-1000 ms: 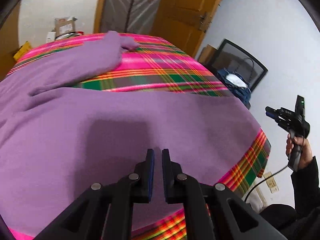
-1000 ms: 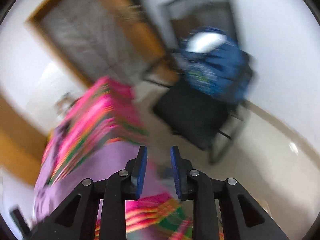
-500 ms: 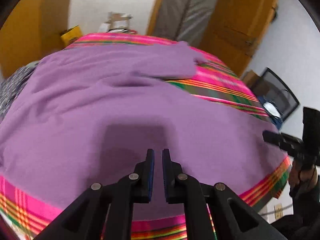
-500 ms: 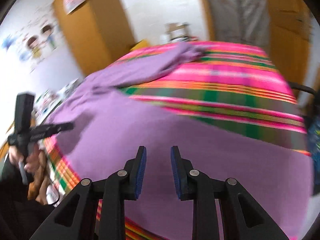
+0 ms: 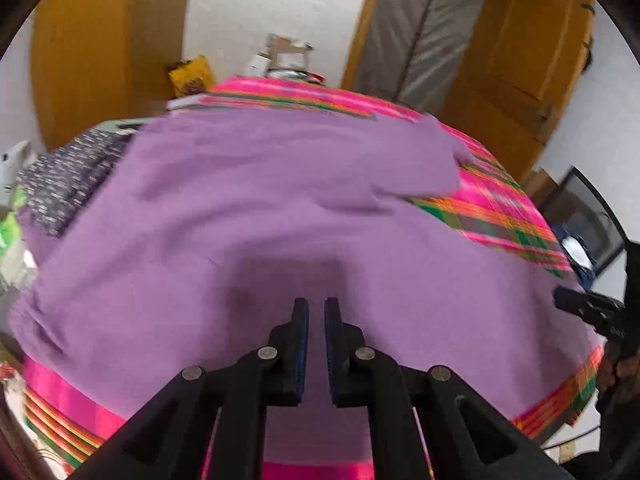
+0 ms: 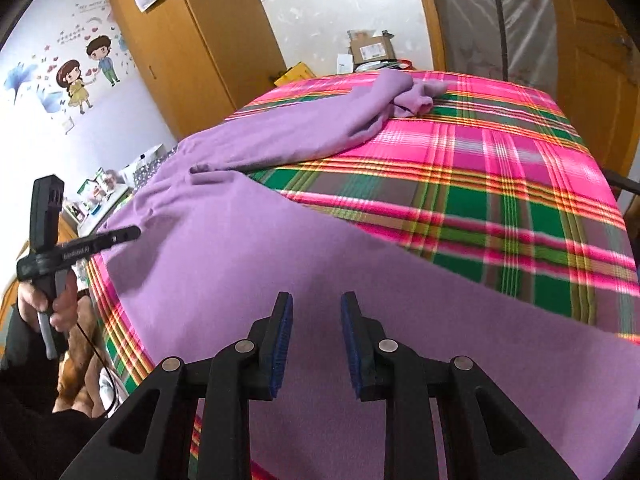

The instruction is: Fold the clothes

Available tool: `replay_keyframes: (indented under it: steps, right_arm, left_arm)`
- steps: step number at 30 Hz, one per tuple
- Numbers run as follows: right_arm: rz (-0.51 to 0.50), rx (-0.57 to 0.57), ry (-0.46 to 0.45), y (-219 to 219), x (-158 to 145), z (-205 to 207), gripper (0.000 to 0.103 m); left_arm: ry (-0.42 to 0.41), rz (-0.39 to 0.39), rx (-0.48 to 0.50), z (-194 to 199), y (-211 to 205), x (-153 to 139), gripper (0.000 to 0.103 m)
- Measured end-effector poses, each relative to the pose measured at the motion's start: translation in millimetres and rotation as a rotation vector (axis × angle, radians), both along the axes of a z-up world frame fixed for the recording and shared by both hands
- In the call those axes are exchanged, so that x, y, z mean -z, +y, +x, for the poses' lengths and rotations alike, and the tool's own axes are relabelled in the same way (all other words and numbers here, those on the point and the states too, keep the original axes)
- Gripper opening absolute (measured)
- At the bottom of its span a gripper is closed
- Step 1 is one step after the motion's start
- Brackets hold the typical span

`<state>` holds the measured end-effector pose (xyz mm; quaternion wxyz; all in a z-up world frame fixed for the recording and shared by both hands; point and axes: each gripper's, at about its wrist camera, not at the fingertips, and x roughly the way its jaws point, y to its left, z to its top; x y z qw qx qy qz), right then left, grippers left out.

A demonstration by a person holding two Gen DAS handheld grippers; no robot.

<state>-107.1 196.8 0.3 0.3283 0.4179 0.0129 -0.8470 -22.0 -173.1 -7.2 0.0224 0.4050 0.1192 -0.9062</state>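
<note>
Left gripper (image 5: 316, 312): your jaws are nearly pressed together, only a thin slit between the blue pads, nothing in it. It points forward and down over the near middle of the garment. Contact with the cloth: can't tell.
Left gripper, seen from the right wrist (image 6: 120, 236): it pokes in from the left edge, tip over the garment's left margin by the bed edge.
Left hand (image 6: 48, 300): you grip the handle upright, fist low, off the bed's left side, cable trailing down from it.
Right gripper (image 6: 316, 312): your jaws are spread partway, clear gap between the pads, nothing pinched. It angles down over the near edge of the garment; cloth shows through the gap.
Right gripper, seen from the left wrist (image 5: 588, 308): dark and blurred at the right edge, level with the garment's right corner. Jaw state unreadable from here.
Right hand (image 5: 616, 364): only partly in frame below that gripper, too blurred for detail.
Purple garment (image 6: 280, 240): lies spread flat across the near part of the bed, reaching the near edge under both of your grippers.
Sleeve (image 6: 320, 128): runs diagonally away toward the far end, cuff bunched in a loose heap.
Plaid bedcover (image 6: 500, 168): pink, green and yellow checks, bare on the right and far side.
Patterned dark cloth (image 5: 68, 176): beside the garment's left side, at the bed's edge.
</note>
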Motion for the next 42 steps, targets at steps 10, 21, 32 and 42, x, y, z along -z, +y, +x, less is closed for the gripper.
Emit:
replay_keyframes:
  steps: [10, 21, 32, 42]
  right_arm:
    - [0.008, -0.052, 0.047, -48, -31, -34, 0.036]
    - [0.039, -0.158, 0.058, -105, -34, -53, 0.036]
    - [0.075, -0.156, 0.065, -130, -31, -82, 0.036]
    - [0.101, -0.172, 0.073, -142, -25, -92, 0.036]
  left_arm:
    - [0.016, 0.031, -0.125, -53, -104, -33, 0.023]
    - [-0.066, 0.103, -0.136, -153, -199, -16, 0.033]
    - [-0.144, 0.228, -0.149, -200, -239, 33, 0.038]
    - [0.037, 0.139, -0.251, -187, -236, -4, 0.003]
